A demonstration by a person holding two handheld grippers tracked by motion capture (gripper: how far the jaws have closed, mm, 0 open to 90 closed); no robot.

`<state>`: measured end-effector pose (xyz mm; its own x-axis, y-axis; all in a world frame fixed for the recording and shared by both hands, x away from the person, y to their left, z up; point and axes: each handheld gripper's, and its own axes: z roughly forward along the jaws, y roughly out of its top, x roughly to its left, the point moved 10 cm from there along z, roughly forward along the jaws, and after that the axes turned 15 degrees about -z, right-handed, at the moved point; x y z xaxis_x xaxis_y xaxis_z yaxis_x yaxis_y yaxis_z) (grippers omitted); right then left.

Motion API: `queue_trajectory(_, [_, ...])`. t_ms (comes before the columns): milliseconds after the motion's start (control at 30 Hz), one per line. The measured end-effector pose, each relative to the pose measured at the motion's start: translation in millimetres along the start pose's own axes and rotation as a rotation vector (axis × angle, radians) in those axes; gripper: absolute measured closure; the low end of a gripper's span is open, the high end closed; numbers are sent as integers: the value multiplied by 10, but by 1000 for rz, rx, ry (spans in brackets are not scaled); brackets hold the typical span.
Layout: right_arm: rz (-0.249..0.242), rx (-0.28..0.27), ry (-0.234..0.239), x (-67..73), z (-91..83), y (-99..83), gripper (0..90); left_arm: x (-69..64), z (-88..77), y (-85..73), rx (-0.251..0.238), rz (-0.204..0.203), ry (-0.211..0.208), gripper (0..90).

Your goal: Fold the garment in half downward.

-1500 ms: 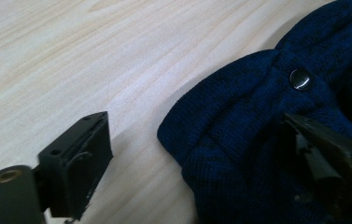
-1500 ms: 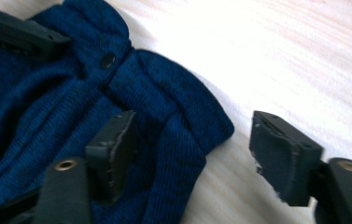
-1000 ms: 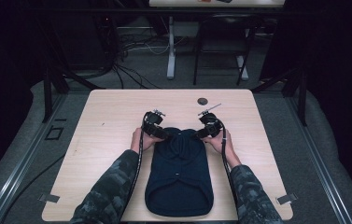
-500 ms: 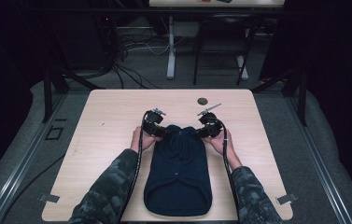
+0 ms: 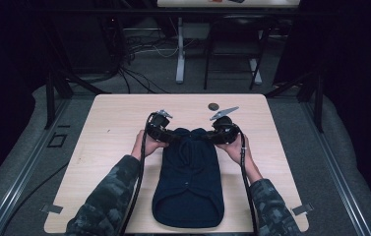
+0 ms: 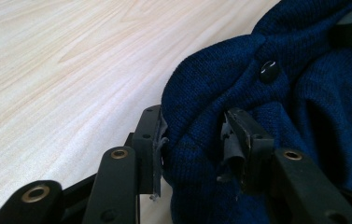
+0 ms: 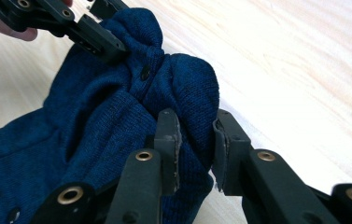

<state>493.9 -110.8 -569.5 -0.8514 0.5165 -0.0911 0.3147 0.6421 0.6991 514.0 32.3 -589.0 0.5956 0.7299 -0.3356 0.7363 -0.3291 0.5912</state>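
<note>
Currently, garment: a dark blue knitted sweater (image 5: 189, 182) with small dark buttons is spread on the pale wooden counter (image 5: 109, 123), hem towards the person, collar end bunched up.
Left gripper (image 5: 169, 135): pinched on a fold of knit at the collar's left side; its jaws have just been opening slightly, the cloth kept between them.
Right gripper (image 5: 211, 136): pressed together on a fold at the collar's right side.
Beyond: a small dark round object (image 5: 213, 105) is seen near the counter's far edge.
</note>
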Motion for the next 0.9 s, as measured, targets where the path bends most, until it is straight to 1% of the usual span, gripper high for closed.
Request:
queue_trajectory(33, [-9, -3, -2, 10, -24, 10, 736, -11, -23, 3, 0, 10, 4, 590])
queue_trajectory(100, [-21, -15, -3, 30, -72, 32, 735, -45, -70, 13, -6, 31, -2, 617])
queue_trajectory(133, [-21, -15, -3, 30, -72, 32, 735, -45, -70, 13, -6, 31, -2, 641])
queue_trajectory(167, [-30, -16, -5, 43, -117, 42, 733, -88, -123, 30, -20, 51, -9, 662])
queue_trajectory(267, [-35, -28, -3, 54, -179, 47, 728, -167, -193, 57, -49, 90, -15, 698])
queue_trajectory(300, [-27, -37, 0, 61, -196, 51, 725, -192, -212, 65, -58, 100, -14, 704])
queue_trajectory(333, [-29, -30, 3, 64, -221, 42, 723, -218, -229, 71, -67, 111, -16, 708])
queue_trajectory(367, [-29, -30, 3, 64, -221, 42, 723, -218, -229, 71, -67, 111, -16, 713])
queue_trajectory(433, [-29, -33, 8, 81, -273, 34, 716, -277, -276, 79, -79, 141, -10, 720])
queue_trajectory(500, [-33, -35, 6, 94, -300, 27, 710, -311, -301, 83, -91, 157, -9, 723])
queue_trajectory(600, [-36, -37, 2, 114, -327, 5, 683, -365, -334, 89, -120, 181, -12, 731])
queue_trajectory(700, [-38, -60, -6, 116, -344, -10, 657, -416, -375, 85, -136, 221, -10, 738])
queue_trajectory(767, [-31, -60, -7, 113, -345, -29, 633, -446, -399, 85, -140, 236, -15, 739])
queue_trajectory(800, [-31, -55, -5, 116, -347, -41, 628, -446, -399, 85, -140, 236, -15, 738])
queue_trajectory(833, [-29, -55, -7, 117, -350, -46, 630, -469, -416, 85, -143, 250, -14, 738])
queue_trajectory(900, [-43, -57, -21, 122, -369, -47, 670, -486, -439, 84, -146, 255, -16, 738])
